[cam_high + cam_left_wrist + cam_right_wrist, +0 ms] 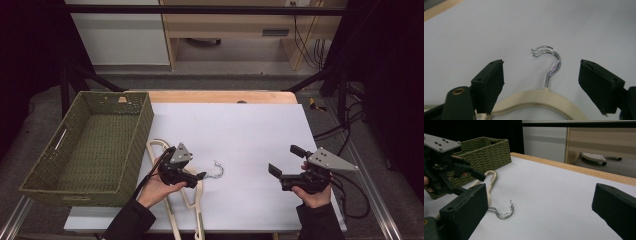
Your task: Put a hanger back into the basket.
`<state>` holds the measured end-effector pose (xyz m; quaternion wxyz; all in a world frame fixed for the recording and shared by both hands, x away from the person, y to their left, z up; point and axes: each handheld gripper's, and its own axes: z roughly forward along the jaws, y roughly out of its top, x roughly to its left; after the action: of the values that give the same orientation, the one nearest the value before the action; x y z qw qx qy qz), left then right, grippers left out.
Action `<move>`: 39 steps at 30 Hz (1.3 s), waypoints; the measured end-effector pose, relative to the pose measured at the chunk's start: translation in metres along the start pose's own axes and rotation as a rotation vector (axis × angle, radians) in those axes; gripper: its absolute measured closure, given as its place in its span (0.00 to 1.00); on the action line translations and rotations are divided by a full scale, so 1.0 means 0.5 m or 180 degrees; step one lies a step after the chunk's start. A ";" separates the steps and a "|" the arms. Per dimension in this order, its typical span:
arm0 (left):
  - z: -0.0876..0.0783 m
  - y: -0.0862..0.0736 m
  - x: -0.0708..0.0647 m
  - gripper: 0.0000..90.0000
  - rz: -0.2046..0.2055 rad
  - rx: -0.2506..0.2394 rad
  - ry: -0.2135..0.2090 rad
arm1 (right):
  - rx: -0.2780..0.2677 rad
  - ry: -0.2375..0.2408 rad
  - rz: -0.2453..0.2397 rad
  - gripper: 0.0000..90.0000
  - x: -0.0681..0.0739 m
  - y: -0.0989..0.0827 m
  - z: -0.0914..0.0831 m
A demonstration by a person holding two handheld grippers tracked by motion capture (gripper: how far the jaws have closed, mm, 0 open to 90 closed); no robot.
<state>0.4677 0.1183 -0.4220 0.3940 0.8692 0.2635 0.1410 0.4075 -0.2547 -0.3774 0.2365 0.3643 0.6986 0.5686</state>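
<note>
Two cream hangers (187,200) lie stacked on the white table top, their chrome hooks (217,170) pointing right. My left gripper (197,177) sits low over the hangers' top curve. In the left gripper view, its jaws stand open on either side of the hanger neck (541,98), pads apart from it, with the twin hooks (551,58) just ahead. My right gripper (286,160) is held at the right of the table, open and empty. In the right gripper view, it (541,192) faces the hooks (505,213) and the left gripper (470,182).
A green woven basket (142,135) stands empty at the table's left, close beside the hangers; its wall (491,152) appears behind the left hand. A wooden strip (220,96) runs along the table's far edge. Cables hang off the right side.
</note>
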 end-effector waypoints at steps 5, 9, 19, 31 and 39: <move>0.042 -0.002 -0.001 0.31 0.0052 0.0224 -0.0083 | -0.0003 0.0007 0.0000 0.01 0.000 0.000 0.001; 0.063 -0.006 0.001 0.41 0.0040 0.0308 -0.0124 | 0.0008 0.0012 -0.0003 0.01 0.000 -0.001 0.001; 0.089 -0.013 0.003 0.73 0.0052 0.0478 -0.0217 | 0.0012 0.0017 -0.0005 0.01 0.000 -0.001 0.002; 0.099 -0.015 0.001 0.95 0.0051 0.0564 -0.0278 | 0.0026 0.0039 0.0000 0.02 0.001 -0.002 0.004; 0.091 -0.013 0.001 0.98 0.0155 0.0556 -0.0265 | 0.0033 0.0124 0.0031 0.03 0.006 -0.005 0.011</move>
<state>0.4863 0.0943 -0.4565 0.3238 0.9115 0.2370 0.0908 0.4091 -0.2490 -0.3809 0.2181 0.3578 0.7042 0.5731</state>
